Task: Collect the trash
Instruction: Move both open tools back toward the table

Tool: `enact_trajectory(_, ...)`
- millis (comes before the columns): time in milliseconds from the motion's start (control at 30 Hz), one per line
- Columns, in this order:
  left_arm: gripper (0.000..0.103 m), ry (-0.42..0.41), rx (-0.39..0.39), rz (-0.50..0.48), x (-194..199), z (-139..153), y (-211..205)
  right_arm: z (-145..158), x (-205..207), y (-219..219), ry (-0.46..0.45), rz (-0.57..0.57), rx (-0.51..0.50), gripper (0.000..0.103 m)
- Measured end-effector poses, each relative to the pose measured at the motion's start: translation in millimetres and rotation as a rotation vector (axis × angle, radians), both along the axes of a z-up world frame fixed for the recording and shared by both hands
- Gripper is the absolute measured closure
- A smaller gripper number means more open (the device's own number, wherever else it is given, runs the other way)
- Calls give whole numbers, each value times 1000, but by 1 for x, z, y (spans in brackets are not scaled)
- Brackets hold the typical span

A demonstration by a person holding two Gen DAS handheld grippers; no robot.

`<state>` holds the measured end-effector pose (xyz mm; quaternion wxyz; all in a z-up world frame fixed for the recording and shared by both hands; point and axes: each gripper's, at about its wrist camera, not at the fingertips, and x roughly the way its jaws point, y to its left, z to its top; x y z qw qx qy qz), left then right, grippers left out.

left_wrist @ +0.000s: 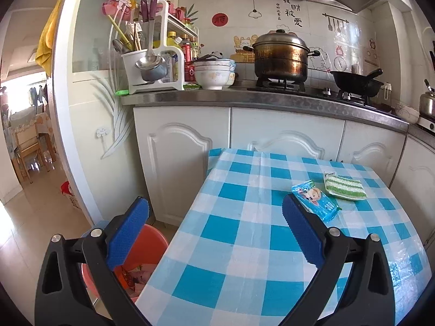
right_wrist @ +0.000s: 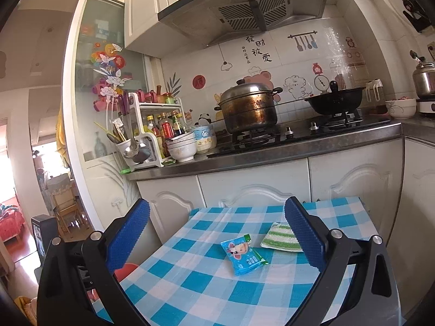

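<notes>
A blue snack wrapper [left_wrist: 315, 199] [right_wrist: 242, 253] with a cartoon dog lies flat on the blue-checked table [left_wrist: 244, 233] [right_wrist: 206, 279]. Beside it, further back, rests a green-and-white striped sponge cloth [left_wrist: 344, 186] [right_wrist: 281, 237]. An orange bin [left_wrist: 141, 255] holding some rubbish stands on the floor at the table's left edge; in the right wrist view only a red sliver of the bin [right_wrist: 125, 270] shows. My left gripper [left_wrist: 214, 212] hangs open over the table's left edge, half above the bin. Short of the wrapper, my right gripper [right_wrist: 217, 216] is open and holds nothing.
White cabinets [left_wrist: 285, 135] under a steel counter [left_wrist: 244, 97] stand just behind the table. On the counter sit a steamer pot [left_wrist: 280, 57], a black wok [left_wrist: 356, 81], stacked bowls [left_wrist: 214, 73] and a utensil rack [left_wrist: 152, 54]. A doorway [left_wrist: 24, 141] opens at the left.
</notes>
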<state>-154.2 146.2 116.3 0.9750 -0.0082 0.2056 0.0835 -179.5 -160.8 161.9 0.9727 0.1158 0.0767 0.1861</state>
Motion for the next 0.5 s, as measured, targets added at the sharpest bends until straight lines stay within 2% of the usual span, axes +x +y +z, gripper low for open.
enact_trajectory(200,4,60,-4,-41,20,-10,-20,-13,7,-24,29,-43,21,5)
enact_trajectory(500,4,107,33,-75,43,-20,-44,-36,20,-53,91,-109,12,5)
